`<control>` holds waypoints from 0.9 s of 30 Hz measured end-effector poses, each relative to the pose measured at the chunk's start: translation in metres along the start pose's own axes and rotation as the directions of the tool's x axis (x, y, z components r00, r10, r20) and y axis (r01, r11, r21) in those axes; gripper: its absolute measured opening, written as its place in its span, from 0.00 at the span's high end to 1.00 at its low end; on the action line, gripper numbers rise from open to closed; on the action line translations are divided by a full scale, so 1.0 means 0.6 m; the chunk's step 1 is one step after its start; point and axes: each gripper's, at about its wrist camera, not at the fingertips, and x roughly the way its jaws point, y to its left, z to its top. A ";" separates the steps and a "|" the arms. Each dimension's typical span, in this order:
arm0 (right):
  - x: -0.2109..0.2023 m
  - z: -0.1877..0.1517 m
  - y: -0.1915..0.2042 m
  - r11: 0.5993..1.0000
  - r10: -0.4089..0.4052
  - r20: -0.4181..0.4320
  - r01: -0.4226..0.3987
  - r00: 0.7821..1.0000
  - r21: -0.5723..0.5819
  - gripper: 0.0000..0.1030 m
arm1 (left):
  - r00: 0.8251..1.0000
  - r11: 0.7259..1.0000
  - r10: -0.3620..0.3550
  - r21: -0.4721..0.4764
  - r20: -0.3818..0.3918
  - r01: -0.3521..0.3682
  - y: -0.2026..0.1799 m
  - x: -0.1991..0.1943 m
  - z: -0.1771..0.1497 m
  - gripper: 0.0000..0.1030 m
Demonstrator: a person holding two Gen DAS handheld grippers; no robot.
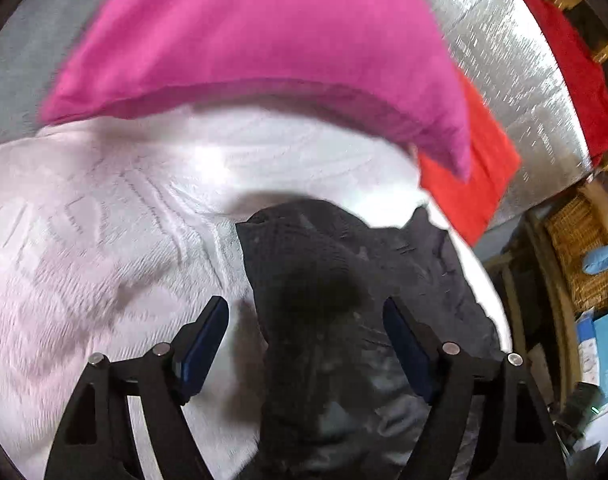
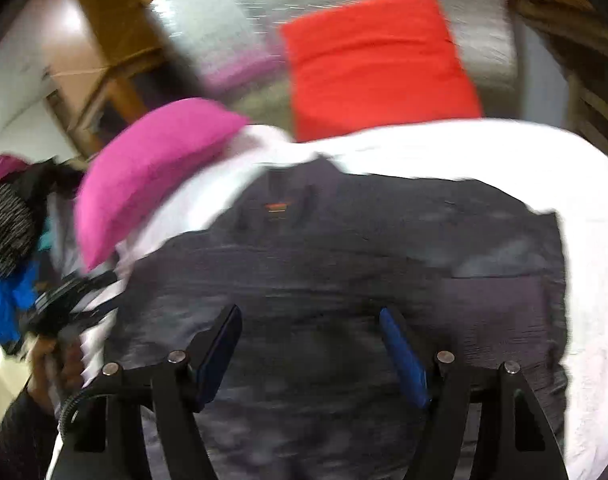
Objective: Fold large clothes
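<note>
1. The left claw [image 1: 306, 332] is held wide apart above a bunched edge of the dark garment [image 1: 344, 280]; nothing is gripped.
2. The right claw [image 2: 310, 340] is likewise spread, empty, over the dark garment's flat body.
3. The garment is laid on a white bed cover [image 1: 104, 220].
4. Beyond it, a pink cushion [image 1: 244, 40] and a red cushion [image 2: 376, 64] are seen.

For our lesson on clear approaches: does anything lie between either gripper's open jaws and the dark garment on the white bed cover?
Nothing visible does. The dark garment lies spread on the white cover, directly under both the left gripper and right gripper, jaws open and empty. The pink pillow and red pillow sit beyond it, out of the way.
</note>
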 end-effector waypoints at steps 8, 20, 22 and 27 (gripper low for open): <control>0.108 -0.021 0.233 0.955 0.014 -0.093 -0.041 0.996 -0.293 0.27 | 0.998 0.989 0.023 0.146 -0.066 -0.013 -0.029 0.059 0.039 0.80; 0.208 -0.074 0.268 0.923 -0.107 -0.197 0.024 0.975 -0.384 0.26 | 0.995 0.977 0.096 0.189 0.007 -0.096 -0.007 0.054 0.049 0.57; 0.190 -0.062 0.255 0.941 -0.064 -0.193 -0.005 0.979 -0.338 0.26 | 0.988 0.971 0.145 0.183 0.053 -0.153 -0.012 0.030 0.045 0.43; 0.079 -0.037 0.141 0.989 0.033 -0.102 -0.048 0.994 -0.140 0.26 | 0.975 0.928 0.121 0.328 0.186 -0.178 -0.062 -0.056 -0.008 0.43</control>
